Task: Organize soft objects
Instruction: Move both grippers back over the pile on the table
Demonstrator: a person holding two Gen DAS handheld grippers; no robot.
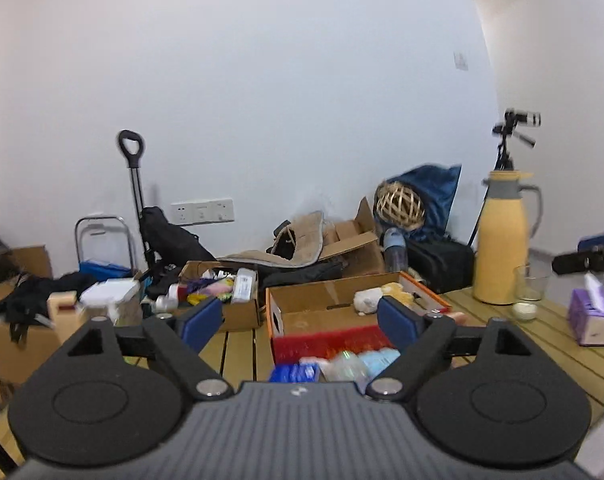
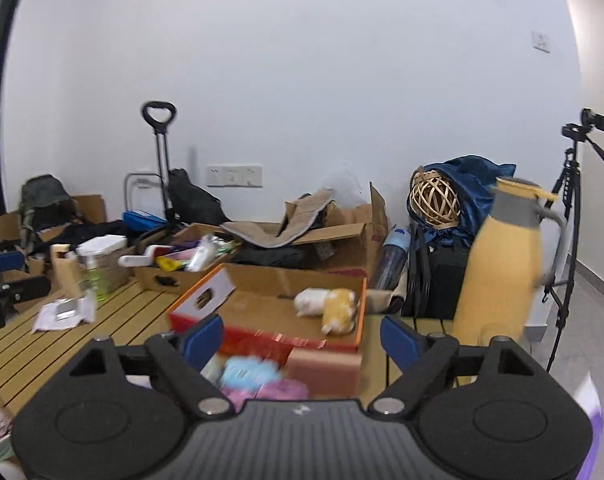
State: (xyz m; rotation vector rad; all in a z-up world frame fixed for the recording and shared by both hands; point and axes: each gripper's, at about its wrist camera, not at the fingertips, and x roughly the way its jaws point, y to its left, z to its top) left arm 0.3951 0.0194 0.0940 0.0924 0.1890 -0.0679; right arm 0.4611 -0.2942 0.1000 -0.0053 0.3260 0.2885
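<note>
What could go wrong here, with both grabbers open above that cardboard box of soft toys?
Both the left gripper and the right gripper are open and empty. Two risks, I think:
1. The tall yellow jug stands close beside the right gripper, with a glass next to it; a sideways swing might topple either.
2. The pictures are blurred, so aiming at the plush toys in the cardboard box could miss.

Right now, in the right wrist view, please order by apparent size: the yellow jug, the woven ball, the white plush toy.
1. yellow jug, though it stands nearer the camera
2. woven ball
3. white plush toy
</note>
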